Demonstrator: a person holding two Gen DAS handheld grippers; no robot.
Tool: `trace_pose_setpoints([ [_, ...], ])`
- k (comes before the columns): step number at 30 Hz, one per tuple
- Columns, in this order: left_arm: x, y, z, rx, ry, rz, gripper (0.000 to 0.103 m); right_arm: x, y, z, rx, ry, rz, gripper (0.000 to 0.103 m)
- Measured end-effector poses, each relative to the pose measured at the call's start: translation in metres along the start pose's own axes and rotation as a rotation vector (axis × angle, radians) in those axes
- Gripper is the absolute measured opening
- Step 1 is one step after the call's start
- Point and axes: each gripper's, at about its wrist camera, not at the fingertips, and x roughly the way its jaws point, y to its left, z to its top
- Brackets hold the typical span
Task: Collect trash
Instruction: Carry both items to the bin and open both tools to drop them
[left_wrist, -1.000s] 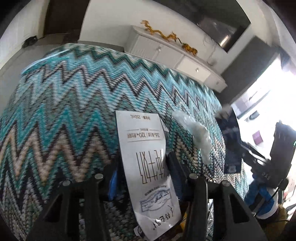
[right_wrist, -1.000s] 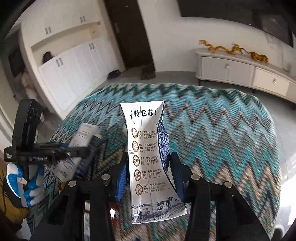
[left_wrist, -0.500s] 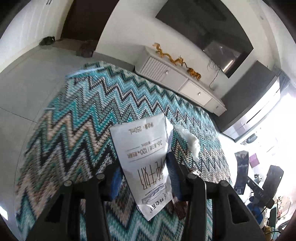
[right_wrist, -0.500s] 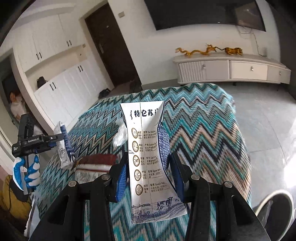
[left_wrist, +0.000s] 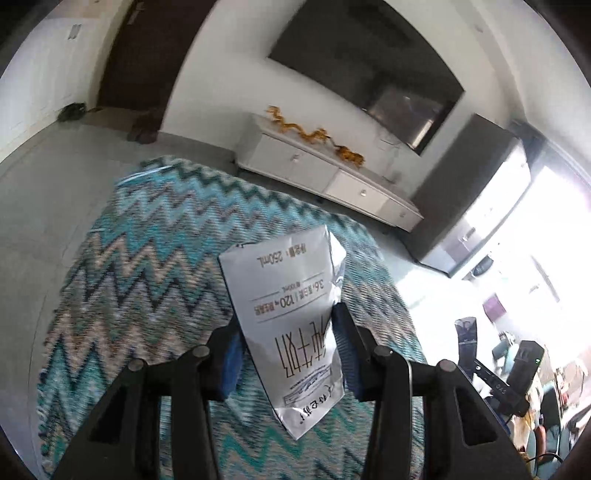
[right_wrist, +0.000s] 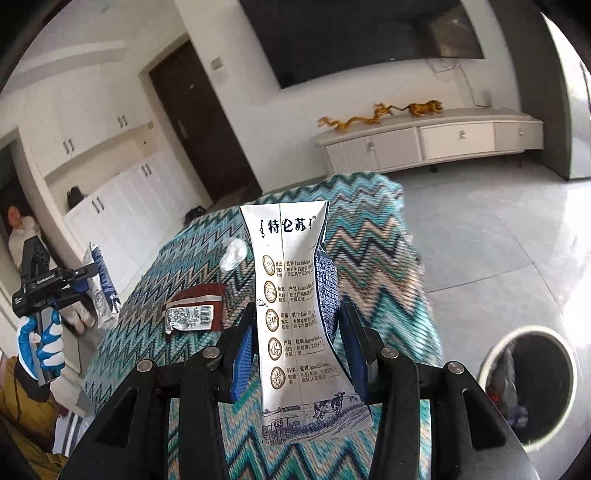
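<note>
Foil-laminate cartons, one pinched flat in each gripper.
Left gripper (left_wrist: 286, 345) grips silver milk carton (left_wrist: 291, 325) off-centre; right gripper (right_wrist: 297, 345) pinches its printed silver carton (right_wrist: 295, 314): either could slip before the white round bin (right_wrist: 498, 354) at 4 o'clock.

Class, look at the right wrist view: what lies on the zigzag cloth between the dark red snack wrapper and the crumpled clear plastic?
Nothing: in the right wrist view, only bare zigzag cloth separates the dark red snack wrapper from the crumpled clear plastic.

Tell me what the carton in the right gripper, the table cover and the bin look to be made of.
Milk carton: coated paperboard with a glossy printed skin, going by the centre seam and creased, flattened sides. Table cover: woven fabric, matte, with a zigzag weave and a draped edge. Bin: pale smooth rim, probably plastic, with what looks like a dark liner; too blurred for certainty.
</note>
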Motion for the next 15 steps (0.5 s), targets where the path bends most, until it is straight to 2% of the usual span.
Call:
trace_pose_setpoints([
  [6,0.040,-0.077,-0.006,0.098,0.081,-0.102,0.043,-0.042,-0.048,-0.014,0.087,-0.052,-0.066,0.043],
  [15,0.140,-0.239,-0.032,0.296,0.257,-0.290,0.043,-0.077,-0.140,-0.044,0.249,-0.081,-0.194,0.044],
])
